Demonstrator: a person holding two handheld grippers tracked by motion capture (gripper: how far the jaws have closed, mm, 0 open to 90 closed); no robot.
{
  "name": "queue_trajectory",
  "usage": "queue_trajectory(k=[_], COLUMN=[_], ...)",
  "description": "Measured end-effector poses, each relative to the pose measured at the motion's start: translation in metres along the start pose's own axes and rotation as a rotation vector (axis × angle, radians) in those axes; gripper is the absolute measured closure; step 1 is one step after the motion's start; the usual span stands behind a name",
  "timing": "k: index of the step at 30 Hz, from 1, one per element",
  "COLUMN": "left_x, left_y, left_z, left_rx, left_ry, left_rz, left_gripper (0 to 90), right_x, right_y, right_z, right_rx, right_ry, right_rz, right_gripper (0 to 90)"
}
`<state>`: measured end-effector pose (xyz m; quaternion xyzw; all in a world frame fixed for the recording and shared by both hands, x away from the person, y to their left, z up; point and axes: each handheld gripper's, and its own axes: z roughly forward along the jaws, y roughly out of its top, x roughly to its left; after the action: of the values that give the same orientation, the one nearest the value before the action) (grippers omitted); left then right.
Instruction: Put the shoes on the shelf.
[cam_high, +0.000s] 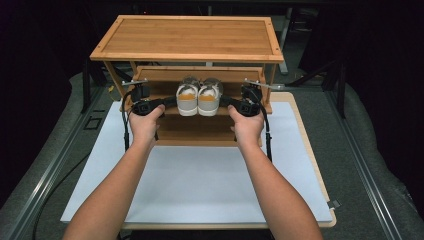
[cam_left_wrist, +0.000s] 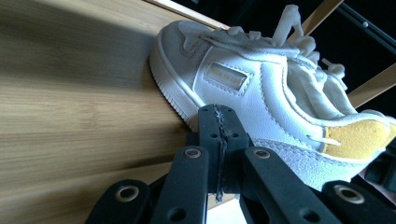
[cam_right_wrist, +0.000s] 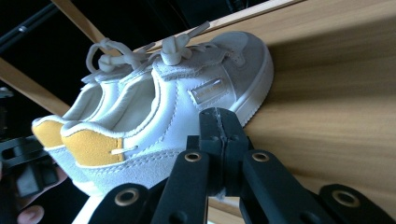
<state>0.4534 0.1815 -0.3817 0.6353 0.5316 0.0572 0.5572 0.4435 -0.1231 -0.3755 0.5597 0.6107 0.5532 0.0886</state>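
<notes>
Bare forearms are seen reaching over the white-topped counter to the bamboo two-tier shoe rack. On its lower shelf a pair of white sneakers with yellow heel tabs is squeezed between the left gripper and right gripper, apparently to be shifted as one. Both jaws are fully closed, empty. Toes point away, long axes running front-to-back.

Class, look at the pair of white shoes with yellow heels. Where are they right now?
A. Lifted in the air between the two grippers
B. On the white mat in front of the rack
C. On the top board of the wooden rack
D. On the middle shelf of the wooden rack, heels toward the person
D. The shoes stand side by side on the rack's middle shelf, yellow heels facing the person, with the left gripper and right gripper shut at their outer sides.
</notes>
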Motion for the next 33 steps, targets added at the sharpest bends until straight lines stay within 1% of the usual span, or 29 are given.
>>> queue_trajectory(k=[3, 4, 5, 7, 10, 16, 19, 22, 23, 24, 25, 26, 27, 31, 33], left_x=[-0.001, -0.001, 0.000, 0.000, 0.001, 0.005, 0.005, 0.005, 0.005, 0.006, 0.007, 0.007, 0.005, 0.004, 0.004], left_y=[0.002, 0.003, 0.004, 0.006, 0.009, 0.013, 0.017, 0.021, 0.021, 0.022, 0.022, 0.022, 0.022, 0.025, 0.026], left_z=[0.003, 0.005, 0.005, 0.008, 0.011, 0.019, 0.022, 0.025, 0.026, 0.027, 0.027, 0.028, 0.030, 0.033, 0.034], left_rx=[-0.003, -0.003, -0.001, -0.003, -0.002, -0.010, -0.007, 0.009, 0.008, 0.017, 0.015, 0.015, -0.013, -0.001, 0.000], left_ry=[0.011, 0.015, 0.018, 0.025, 0.035, 0.037, 0.051, 0.070, 0.071, 0.074, 0.074, 0.074, 0.081, 0.102, 0.113], left_rz=[-0.008, 0.000, 0.005, -0.001, 0.001, -0.006, -0.007, 0.024, 0.017, 0.029, 0.034, 0.032, -0.001, 0.014, 0.005], left_gripper=[89.6, 89.6, 89.6, 89.6, 89.6, 89.6, 89.6, 89.6, 89.6, 89.6, 89.6, 89.6, 89.6, 89.6, 89.5], right_x=[0.000, 0.000, 0.000, 0.000, -0.002, -0.006, -0.007, -0.006, -0.006, -0.006, -0.006, -0.006, -0.007, -0.008, -0.007], right_y=[0.004, 0.006, 0.007, 0.008, 0.009, 0.013, 0.016, 0.019, 0.020, 0.021, 0.022, 0.022, 0.023, 0.023, 0.023], right_z=[0.004, 0.006, 0.007, 0.009, 0.011, 0.019, 0.022, 0.027, 0.028, 0.029, 0.031, 0.032, 0.032, 0.035, 0.036], right_rx=[0.000, -0.002, 0.001, -0.002, -0.005, -0.015, -0.013, -0.008, -0.007, -0.007, -0.004, -0.007, -0.003, -0.010, -0.009], right_ry=[-0.014, -0.016, -0.031, -0.037, -0.026, -0.036, -0.044, -0.061, -0.071, -0.077, -0.080, -0.084, -0.090, -0.088, -0.098], right_rz=[-0.011, -0.019, -0.025, -0.027, -0.012, -0.002, 0.002, -0.018, -0.020, -0.018, -0.020, -0.019, -0.017, -0.008, -0.007], right_gripper=[90.0, 90.0, 90.0, 90.0, 90.0, 90.0, 90.0, 90.0, 90.0, 90.0, 90.0, 90.0, 90.0, 90.0, 90.0])
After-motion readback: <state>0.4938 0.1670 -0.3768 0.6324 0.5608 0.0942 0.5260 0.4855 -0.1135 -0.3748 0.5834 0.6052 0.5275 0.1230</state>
